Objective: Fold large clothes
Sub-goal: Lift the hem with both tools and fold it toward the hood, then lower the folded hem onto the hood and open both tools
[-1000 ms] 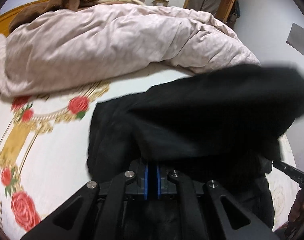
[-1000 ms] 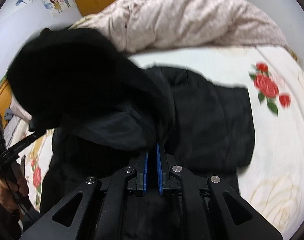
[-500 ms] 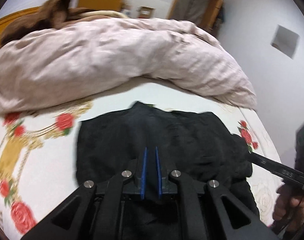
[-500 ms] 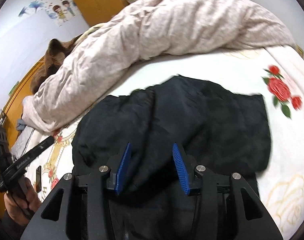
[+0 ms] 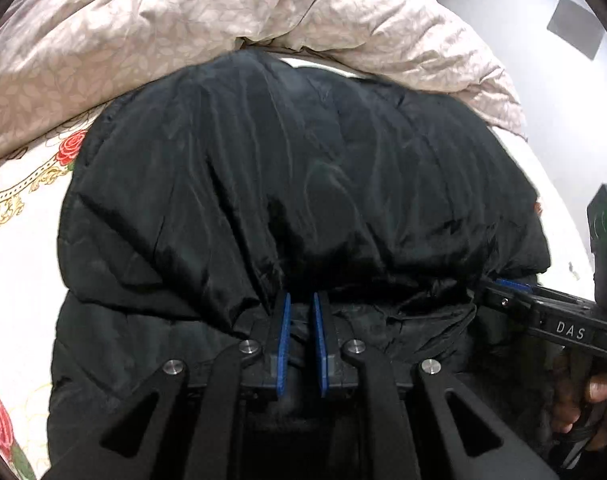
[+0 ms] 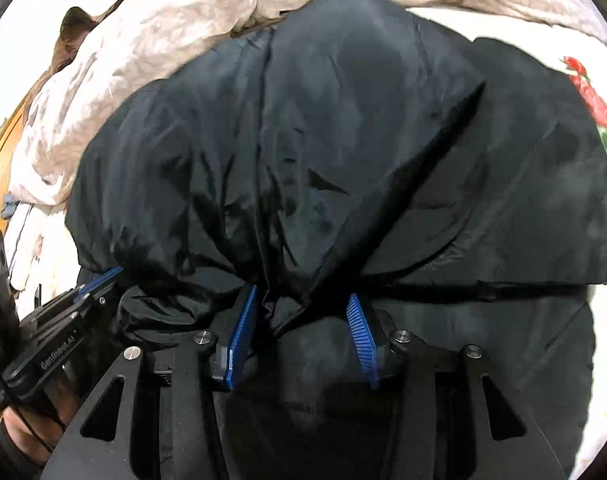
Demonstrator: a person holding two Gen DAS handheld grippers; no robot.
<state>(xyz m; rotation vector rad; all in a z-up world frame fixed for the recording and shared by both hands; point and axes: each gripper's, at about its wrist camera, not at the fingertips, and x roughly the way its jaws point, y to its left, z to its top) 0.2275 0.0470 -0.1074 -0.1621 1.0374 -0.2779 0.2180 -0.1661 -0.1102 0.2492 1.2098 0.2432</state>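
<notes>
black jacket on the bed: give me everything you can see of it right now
The black jacket is a large padded garment of shiny, wrinkled nylon-like cloth. It lies on the rose-print sheet, its far edge against the pink quilt. The upper layer is folded over the lower, forming a puffy bulge. The left gripper pinches the fold's near edge; the right gripper, jaws just opened, straddles a bunched pleat without pressing it.

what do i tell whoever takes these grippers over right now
Left gripper: shut on the near edge of the black jacket.
Right gripper: open, jaws just opened; a fold lies loose between them.
Jacket: on the bed, one layer folded over onto the other.
Done: this fold is laid down.
Left: probably release the left gripper, smooth, fold again.
</notes>
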